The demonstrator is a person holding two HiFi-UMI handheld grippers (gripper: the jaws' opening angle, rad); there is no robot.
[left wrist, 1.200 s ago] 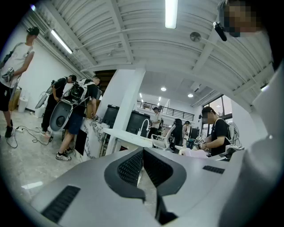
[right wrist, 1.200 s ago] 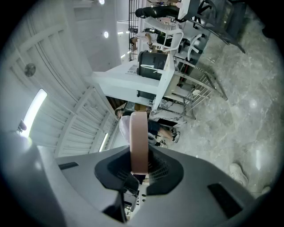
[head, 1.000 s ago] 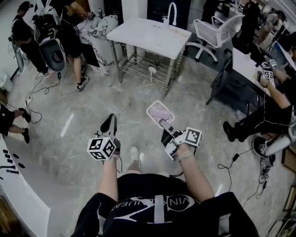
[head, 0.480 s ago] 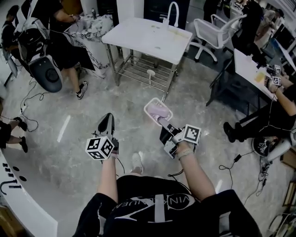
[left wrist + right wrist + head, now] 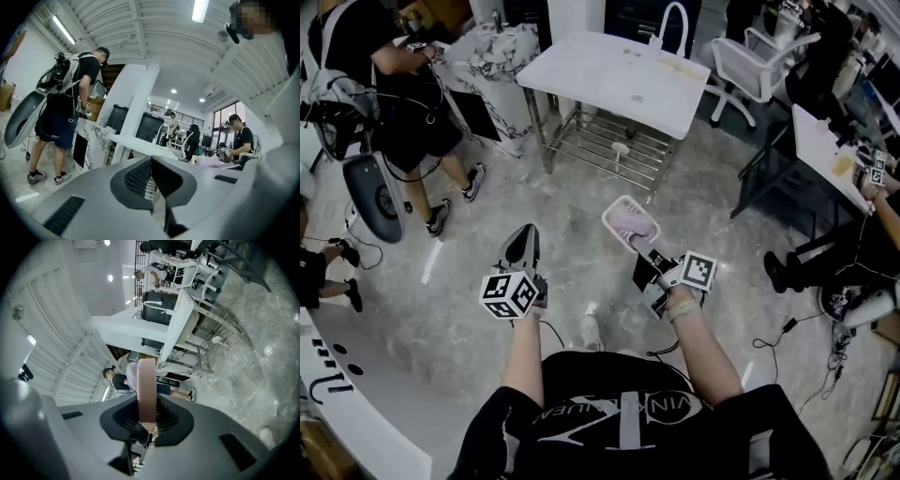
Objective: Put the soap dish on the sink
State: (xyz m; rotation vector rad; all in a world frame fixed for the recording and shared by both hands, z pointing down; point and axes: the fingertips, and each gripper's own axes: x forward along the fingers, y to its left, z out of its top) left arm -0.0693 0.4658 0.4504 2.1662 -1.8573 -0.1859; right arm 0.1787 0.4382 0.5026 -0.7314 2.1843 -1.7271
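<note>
A pink soap dish [image 5: 630, 220] with a white rim is carried above the floor, with my right gripper [image 5: 639, 246] shut on its near edge. The right gripper view has the dish [image 5: 146, 390] edge-on, clamped between the jaws. My left gripper [image 5: 523, 242] is beside it on the left, shut with nothing in it; its pads [image 5: 151, 178] meet. Ahead stands the white sink table [image 5: 609, 80] with a curved white faucet [image 5: 675, 19] at its far edge. Both grippers point level toward it, still over the floor.
A steel rack [image 5: 609, 145] sits under the table. A marbled pedestal [image 5: 492, 66] and a person with a backpack [image 5: 384, 84] are at the left. A white office chair [image 5: 759, 61] and desks [image 5: 825, 141] are at the right. Cables [image 5: 806, 328] lie on the floor.
I have walked forward, both grippers carried level toward the table, the dish still gripped. The bystander on the left has stepped closer to the pedestal.
</note>
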